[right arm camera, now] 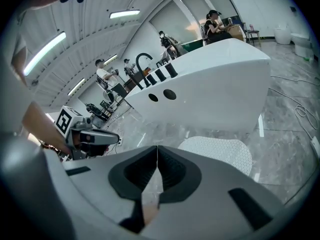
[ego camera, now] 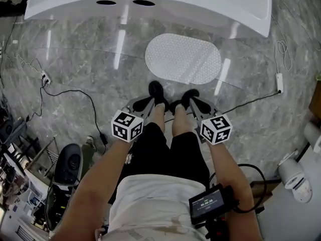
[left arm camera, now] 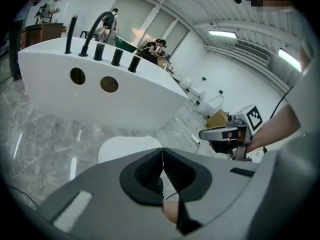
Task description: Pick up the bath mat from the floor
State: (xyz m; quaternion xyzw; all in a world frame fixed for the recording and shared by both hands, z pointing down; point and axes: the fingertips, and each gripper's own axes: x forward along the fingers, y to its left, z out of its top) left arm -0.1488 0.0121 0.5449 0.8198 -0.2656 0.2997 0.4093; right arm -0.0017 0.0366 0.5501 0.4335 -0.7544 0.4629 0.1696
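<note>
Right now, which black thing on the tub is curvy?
The tall spout, second from the left in the left gripper view; the others stand straight.

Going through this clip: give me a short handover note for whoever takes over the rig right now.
Left gripper: shut, empty.
Right gripper: shut, empty. Both are up by the person's legs, clear of the mat.
Bath mat: flat on the floor, between the person's shoes and the white tub.
Done: nothing; mat untouched.
Left: open the jaws, reach the mat's near edge, grip, lift.
</note>
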